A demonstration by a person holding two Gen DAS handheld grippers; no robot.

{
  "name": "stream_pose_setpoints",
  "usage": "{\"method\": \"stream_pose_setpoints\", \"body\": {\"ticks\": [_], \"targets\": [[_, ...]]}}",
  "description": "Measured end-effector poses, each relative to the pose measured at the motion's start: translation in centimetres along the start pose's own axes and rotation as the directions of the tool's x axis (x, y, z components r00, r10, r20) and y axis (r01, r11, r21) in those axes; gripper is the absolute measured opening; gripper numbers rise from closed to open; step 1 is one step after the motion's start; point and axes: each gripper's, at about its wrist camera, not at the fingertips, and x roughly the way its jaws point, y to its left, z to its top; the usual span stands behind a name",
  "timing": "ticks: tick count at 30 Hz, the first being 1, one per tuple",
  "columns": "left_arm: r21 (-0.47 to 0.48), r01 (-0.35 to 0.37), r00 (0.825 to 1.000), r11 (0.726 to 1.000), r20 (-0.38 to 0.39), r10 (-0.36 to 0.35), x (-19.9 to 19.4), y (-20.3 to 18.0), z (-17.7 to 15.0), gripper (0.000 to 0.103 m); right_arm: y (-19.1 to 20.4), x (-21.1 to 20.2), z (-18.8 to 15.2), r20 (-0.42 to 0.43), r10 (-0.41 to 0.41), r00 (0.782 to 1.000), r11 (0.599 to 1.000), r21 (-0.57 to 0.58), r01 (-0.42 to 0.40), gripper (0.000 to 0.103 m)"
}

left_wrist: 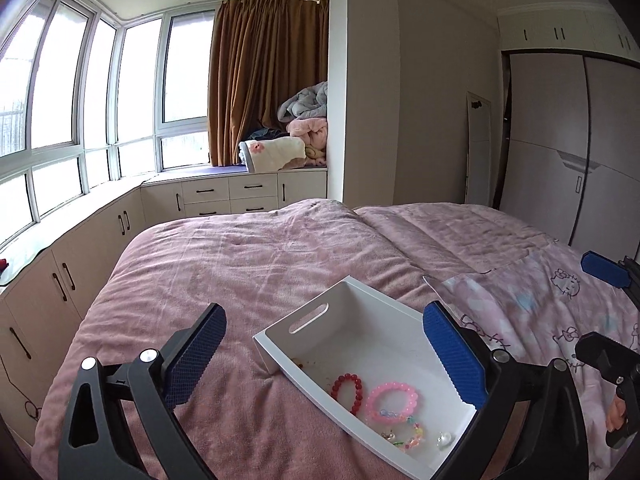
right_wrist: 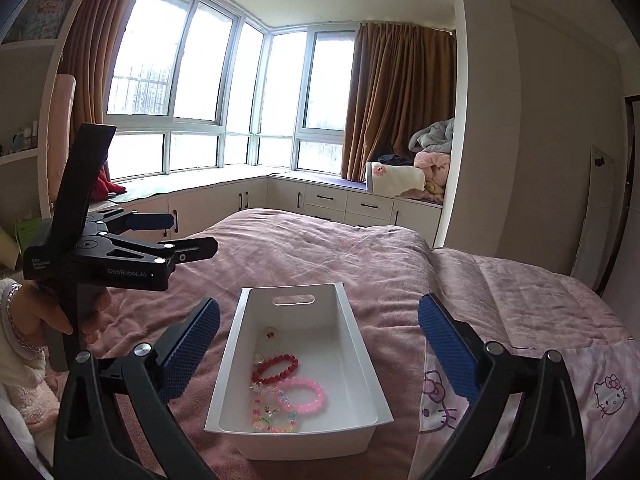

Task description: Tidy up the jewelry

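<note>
A white tray (right_wrist: 360, 364) with a handle slot lies on the pink bed; it also shows in the left wrist view (left_wrist: 360, 320). In it lie a red bead bracelet (right_wrist: 276, 366), a pink bead bracelet (right_wrist: 302, 396), a multicoloured bead bracelet (right_wrist: 272, 420) and small charms. The same red bracelet (left_wrist: 347, 392) and pink bracelet (left_wrist: 394, 402) show in the left wrist view. My left gripper (left_wrist: 324, 360) is open and empty above the tray's near left side. My right gripper (right_wrist: 320, 348) is open and empty above the tray. The left gripper (right_wrist: 176, 232) also shows at the left of the right wrist view.
The pink blanket (left_wrist: 240, 264) covers the bed. A Hello Kitty sheet (right_wrist: 520, 392) lies at the tray's right. White cabinets (right_wrist: 328, 200) run under the windows, with folded bedding (right_wrist: 416, 176) on the sill. A wardrobe (left_wrist: 560, 152) stands at the far right.
</note>
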Motion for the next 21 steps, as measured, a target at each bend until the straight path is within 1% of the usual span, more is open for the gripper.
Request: {"method": "stream_pose_setpoints", "body": {"ticks": [2,4,7,10,13,15,17,21], "targets": [[0.0,-0.035,0.999,0.999,0.0,0.035,-0.2,-0.5,-1.3,0.1,0.2,0.2,-1.4,-0.032,0.034,0.999,0.999,-0.014,-0.034,0.098],[-0.012,-0.091,0.996,0.996,-0.014,0.091,0.0,-1.0,-3.0,0.1,0.2,0.8,-2.9,-0.079,0.056,0.995,0.998,-0.021,-0.058,0.098],[-0.012,-0.113,0.992,0.994,-0.059,0.112,1.0,-1.7,-5.9,0.1,0.0,1.6,-5.1,-0.142,0.068,0.987,0.997,-0.019,-0.071,0.098],[0.0,-0.124,0.987,0.992,-0.1,0.124,1.9,-2.4,-8.5,0.1,-0.1,2.3,-7.1,-0.182,0.054,0.982,0.998,-0.009,-0.057,0.098],[0.023,-0.145,0.985,0.989,-0.095,0.147,2.2,-3.1,-10.5,0.1,-0.3,2.6,-8.7,-0.179,0.033,0.983,0.999,0.001,-0.033,0.098],[0.029,-0.158,0.983,0.987,-0.093,0.16,2.3,-3.4,-11.2,0.1,-0.4,2.9,-9.5,-0.186,0.032,0.982,0.999,0.02,-0.029,0.098],[0.017,-0.14,0.986,0.99,-0.094,0.141,2.4,-3.3,-11.7,0.1,-0.3,3.0,-10.2,-0.188,0.028,0.982,0.999,0.03,-0.022,0.098],[-0.011,-0.123,0.988,0.992,-0.098,0.122,2.6,-2.9,-11.8,0.1,0.5,3.0,-10.8,-0.184,0.013,0.983,1.0,-0.006,-0.015,0.098]]}}
